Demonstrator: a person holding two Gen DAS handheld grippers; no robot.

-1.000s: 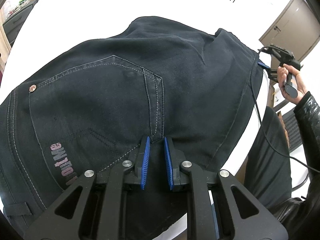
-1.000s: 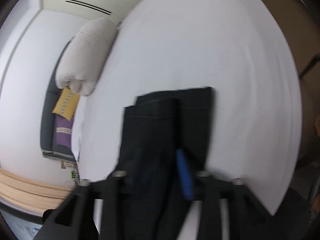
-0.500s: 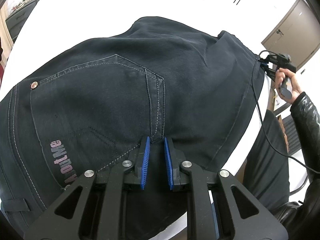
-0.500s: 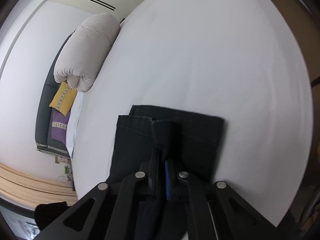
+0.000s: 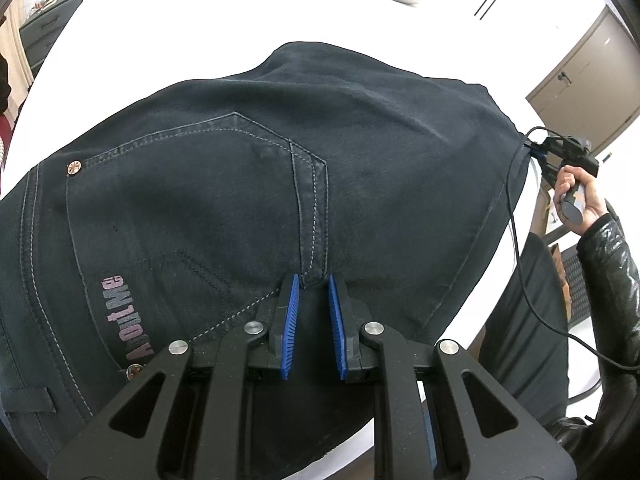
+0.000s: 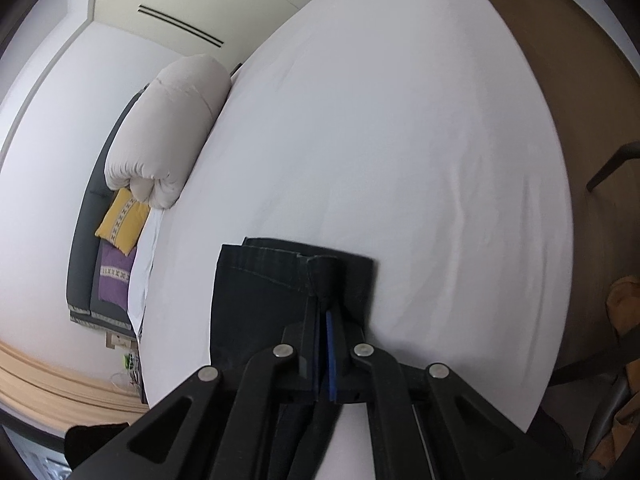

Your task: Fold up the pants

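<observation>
— Both grippers were on the pants (image 5: 248,184), as far as I could see. Left gripper (image 5: 313,284) had its blue pads (image 5: 291,312) nearly together, pinching a ridge of dark fabric right below the back pocket (image 5: 192,200) seam.

— And the other one?

— Right gripper (image 6: 325,300) was clamped tight on the hem end of the legs, jaws pressed together with the cloth bunched between them. From the left side you could see the hand (image 5: 576,196) gripping its handle at the far edge of the trousers, a cable (image 5: 520,248) trailing down from it, a glossy black sleeve (image 5: 608,280) behind.

— Where were the pants lying?

— Spread flat on the white bed (image 6: 400,140), seat side up, the two legs stacked one over the other toward the right-hand end.

— Any boxes or baskets about?

— None with contents I could make out. Just a rolled white duvet (image 6: 168,128) at the head, a yellow cushion (image 6: 124,220) and a purple one (image 6: 114,276) beside it.
</observation>
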